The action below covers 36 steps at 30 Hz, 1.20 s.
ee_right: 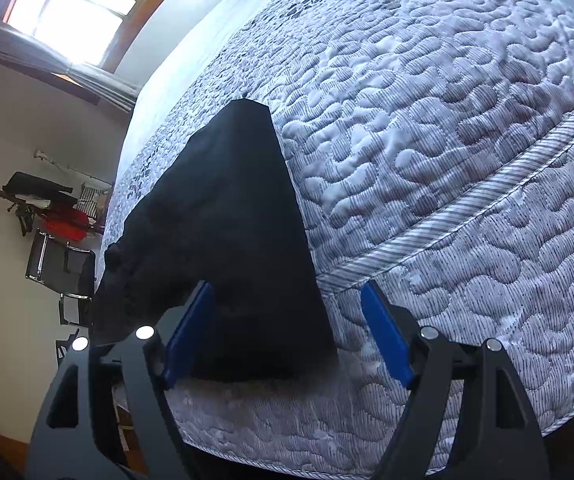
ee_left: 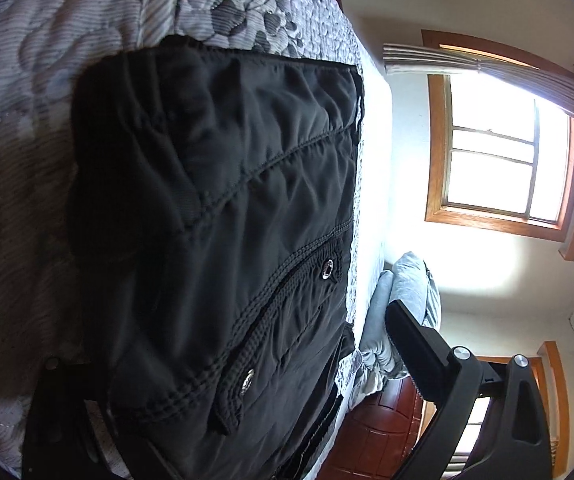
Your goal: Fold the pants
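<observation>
Black pants (ee_left: pixel 223 208) lie on the quilted mattress (ee_left: pixel 47 80), waistband with metal eyelets close to the left wrist camera. My left gripper (ee_left: pixel 239 360) is open, its jaws spread wide either side of the waistband; one finger (ee_left: pixel 415 344) shows at the right, the other is mostly hidden under the cloth. In the right wrist view the pants (ee_right: pixel 227 240) taper away from me across the mattress (ee_right: pixel 447 160). My right gripper (ee_right: pixel 287 328) is open, its blue pads (ee_right: pixel 385 332) straddling the near end of the pants, right pad over bare mattress.
A grey bundle of cloth (ee_left: pixel 407 292) lies beyond the mattress edge. A window (ee_left: pixel 499 160) and wooden door (ee_left: pixel 379 428) are behind. In the right wrist view a chair (ee_right: pixel 63 272) and a rack with clothes (ee_right: pixel 47 208) stand by the wall.
</observation>
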{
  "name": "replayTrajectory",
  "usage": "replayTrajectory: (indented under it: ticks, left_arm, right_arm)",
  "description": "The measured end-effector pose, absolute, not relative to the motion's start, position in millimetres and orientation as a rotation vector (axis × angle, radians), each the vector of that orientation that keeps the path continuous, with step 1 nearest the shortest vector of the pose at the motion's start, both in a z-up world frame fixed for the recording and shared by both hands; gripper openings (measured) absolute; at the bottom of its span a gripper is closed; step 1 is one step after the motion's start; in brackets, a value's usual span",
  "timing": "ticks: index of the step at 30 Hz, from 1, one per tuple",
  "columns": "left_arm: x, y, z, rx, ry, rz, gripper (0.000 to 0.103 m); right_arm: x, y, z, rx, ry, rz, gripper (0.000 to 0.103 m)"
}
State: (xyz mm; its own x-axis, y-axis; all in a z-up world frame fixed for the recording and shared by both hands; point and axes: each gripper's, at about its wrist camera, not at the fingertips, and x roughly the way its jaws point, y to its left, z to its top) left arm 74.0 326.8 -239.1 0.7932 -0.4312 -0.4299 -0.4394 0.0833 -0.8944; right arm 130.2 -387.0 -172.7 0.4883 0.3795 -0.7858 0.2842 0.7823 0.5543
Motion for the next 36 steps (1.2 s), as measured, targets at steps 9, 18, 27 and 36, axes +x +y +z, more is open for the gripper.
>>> replayTrajectory:
  ticks: [9,18,27,36]
  left_arm:
    - [69.1,332.1,-245.7,-1.543,0.729,0.000,0.099]
    - [80.2,326.9,-243.7,-1.522,0.740,0.005,0.099]
    - [94.9,310.3,-232.5,-1.399,0.842,0.060,0.081]
    - [100.0,275.2,-236.0,-1.390,0.877,0.060,0.044]
  right_arm:
    - [130.5,-398.8,-173.3,0.834,1.063,0.172,0.090]
    - [159.6,-388.8,-204.5,0.919,1.156,0.290,0.090]
    - [171.1,-375.5,-193.8,0.776,1.169,0.322,0.035]
    - [173.5,-412.3,-166.1,0.781,1.079,0.260,0.020]
